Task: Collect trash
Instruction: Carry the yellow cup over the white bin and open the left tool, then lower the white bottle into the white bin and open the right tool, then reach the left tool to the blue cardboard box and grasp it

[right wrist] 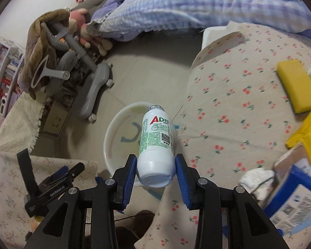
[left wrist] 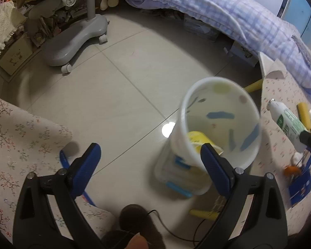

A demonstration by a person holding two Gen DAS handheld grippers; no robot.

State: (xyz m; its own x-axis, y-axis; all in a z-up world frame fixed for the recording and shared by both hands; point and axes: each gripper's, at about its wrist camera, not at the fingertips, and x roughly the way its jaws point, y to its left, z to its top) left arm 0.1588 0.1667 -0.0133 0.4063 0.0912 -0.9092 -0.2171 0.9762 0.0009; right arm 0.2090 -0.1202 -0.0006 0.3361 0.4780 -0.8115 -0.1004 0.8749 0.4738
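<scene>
Two tongs going here, one per hand. Starting on the left: the left tongs are spread wide with nothing between the blue pads, just bare floor tile and the near edge of the bin. That white trash bin, with blue and yellow blotches on it, stands on the floor just right of the gap, its rim partly behind the right-hand pad. Some yellow wrapper already sits down inside it. Further right in that view you can catch the bottle poking in over the flowery worktop.

Moving over to the right tongs: these are clamped on a white plastic bottle with green print and a red and green "AD" logo, pads pressing on the fat lower end, cap end pointing away from the camera. The bottle hangs right over the bin's opening, between the two cloth-covered surfaces.

On the worktop to the right there's a yellow sponge, a yellow bag, crumpled white tissue and a blue and white carton, all well off to the side of the tongs.
</scene>
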